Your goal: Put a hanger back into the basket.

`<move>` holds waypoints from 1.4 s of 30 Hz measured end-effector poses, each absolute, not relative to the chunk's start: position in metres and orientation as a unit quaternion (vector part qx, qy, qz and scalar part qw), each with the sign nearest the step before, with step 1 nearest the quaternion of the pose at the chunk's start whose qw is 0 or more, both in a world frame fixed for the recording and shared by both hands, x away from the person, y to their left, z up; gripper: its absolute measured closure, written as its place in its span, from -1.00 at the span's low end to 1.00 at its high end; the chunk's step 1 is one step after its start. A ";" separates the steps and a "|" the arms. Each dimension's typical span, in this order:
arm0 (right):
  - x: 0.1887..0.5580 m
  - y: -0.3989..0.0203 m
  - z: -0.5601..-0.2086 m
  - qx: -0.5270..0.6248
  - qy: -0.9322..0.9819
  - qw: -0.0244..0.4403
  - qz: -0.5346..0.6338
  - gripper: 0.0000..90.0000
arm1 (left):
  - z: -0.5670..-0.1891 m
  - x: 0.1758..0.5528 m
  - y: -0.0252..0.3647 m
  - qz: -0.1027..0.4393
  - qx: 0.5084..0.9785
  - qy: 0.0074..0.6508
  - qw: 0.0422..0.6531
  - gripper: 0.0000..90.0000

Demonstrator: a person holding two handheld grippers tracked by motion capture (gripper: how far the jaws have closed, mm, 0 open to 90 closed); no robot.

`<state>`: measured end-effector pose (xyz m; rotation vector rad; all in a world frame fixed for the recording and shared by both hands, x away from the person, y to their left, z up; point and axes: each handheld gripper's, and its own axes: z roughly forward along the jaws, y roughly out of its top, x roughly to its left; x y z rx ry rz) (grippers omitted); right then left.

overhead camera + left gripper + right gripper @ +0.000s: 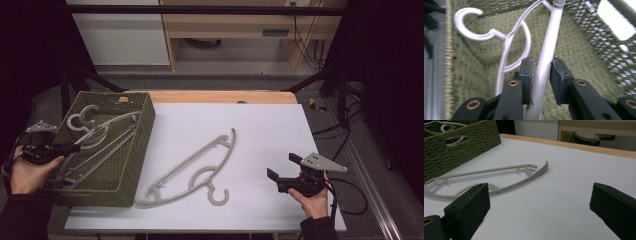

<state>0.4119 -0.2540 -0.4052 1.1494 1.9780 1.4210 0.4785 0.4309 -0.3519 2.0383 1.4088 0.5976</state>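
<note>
Work in hand: we judge that grey hangers are being gathered into the green woven basket (131, 150); one hanger in the basket (544, 60) already lies there, one hanger on the table (192, 167) waits.
Left gripper (70, 148): we see its jaws straddling a bar of the hanger in the basket; one pad touches the bar, the other stands just off it, so we read the grip as let go, the jaws slightly parted.
Right gripper (282, 167): jaws spread wide with nothing between them; it hovers over the white table (270, 125), near the hanger there but apart from it.
Why so: we judge the right one is poised for the next pick.
Edges: the basket's walls hem the left gripper in; lifting straight up looks the clear way out.
Open room: bare table lies between the right gripper and its hanger, whose hook points toward the near edge; the basket's near corner overhangs the white sheet.
</note>
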 end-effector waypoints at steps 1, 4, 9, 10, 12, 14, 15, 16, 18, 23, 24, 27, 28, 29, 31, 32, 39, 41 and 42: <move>0.412 -0.254 -0.405 0.416 0.716 0.223 0.514 -0.93 | -0.352 0.480 0.432 0.225 0.764 0.532 0.287 0.60; 0.412 -0.254 -0.405 0.416 0.716 0.223 0.515 -0.93 | -0.356 0.487 0.436 0.220 0.762 0.549 0.264 0.60; 0.412 -0.254 -0.406 0.415 0.718 0.222 0.513 -0.93 | -0.362 0.498 0.441 0.206 0.750 0.580 0.243 0.56; 0.412 -0.254 -0.406 0.415 0.718 0.222 0.513 -0.93 | -0.364 0.500 0.441 0.204 0.749 0.584 0.238 0.55; 0.412 -0.254 -0.406 0.416 0.716 0.223 0.514 -0.93 | -0.366 0.500 0.439 0.209 0.752 0.583 0.228 0.52; 0.412 -0.254 -0.406 0.416 0.716 0.223 0.514 -0.93 | -0.367 0.499 0.438 0.214 0.750 0.583 0.228 0.49; 0.412 -0.254 -0.405 0.416 0.716 0.222 0.515 -0.93 | -0.366 0.497 0.438 0.221 0.750 0.580 0.228 0.43; 0.412 -0.254 -0.405 0.416 0.716 0.221 0.515 -0.93 | -0.364 0.496 0.439 0.222 0.749 0.579 0.233 0.37; 0.412 -0.254 -0.405 0.415 0.717 0.222 0.515 -0.93 | -0.360 0.492 0.439 0.224 0.751 0.573 0.241 0.33; 0.412 -0.254 -0.405 0.416 0.716 0.222 0.515 -0.93 | -0.342 0.476 0.429 0.245 0.753 0.543 0.280 0.22; 0.412 -0.254 -0.405 0.415 0.717 0.222 0.515 -0.93 | -0.339 0.472 0.424 0.247 0.754 0.534 0.291 0.19; 0.412 -0.254 -0.405 0.415 0.716 0.223 0.515 -0.93 | -0.332 0.462 0.409 0.261 0.757 0.504 0.323 0.09; 0.412 -0.254 -0.405 0.415 0.716 0.224 0.515 -0.93 | -0.330 0.459 0.403 0.262 0.755 0.497 0.337 0.04; 0.412 -0.254 -0.405 0.415 0.716 0.224 0.515 -0.93 | -0.328 0.457 0.400 0.261 0.756 0.490 0.346 0.01; 0.411 -0.254 -0.405 0.415 0.715 0.224 0.516 -0.93 | -0.325 0.451 0.389 0.263 0.755 0.474 0.369 -0.04; 0.411 -0.254 -0.404 0.418 0.713 0.222 0.517 -0.93 | -0.324 0.449 0.383 0.263 0.755 0.465 0.380 -0.05; 0.411 -0.254 -0.404 0.419 0.711 0.224 0.519 -0.93 | -0.321 0.433 0.345 0.268 0.754 0.418 0.429 -0.24; 0.410 -0.254 -0.403 0.419 0.711 0.224 0.519 -0.93 | -0.322 0.431 0.335 0.264 0.754 0.409 0.441 -0.29; 0.410 -0.254 -0.403 0.419 0.710 0.223 0.520 -0.93 | -0.323 0.430 0.331 0.264 0.754 0.405 0.444 -0.32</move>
